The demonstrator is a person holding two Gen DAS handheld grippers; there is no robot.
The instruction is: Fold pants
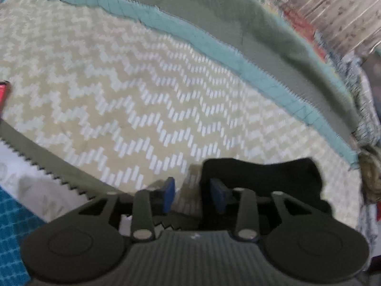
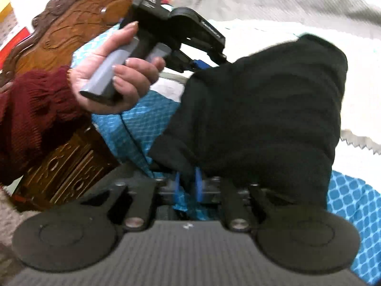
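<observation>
The black pants lie bunched in a thick fold on the bed, seen from the right wrist. My right gripper sits at their near edge. Its blue pads stand slightly apart, and a corner of the black cloth hangs loosely into the gap. A hand in a dark red sleeve holds my left gripper at the far edge of the fold. In the left wrist view the left gripper is open, with bedspread showing between its pads. The pants drape over the outside of its right finger.
A cream chevron bedspread covers the bed, with a grey, teal-edged blanket beyond it. A blue diamond-pattern cloth lies under the pants. A carved wooden headboard stands at the left.
</observation>
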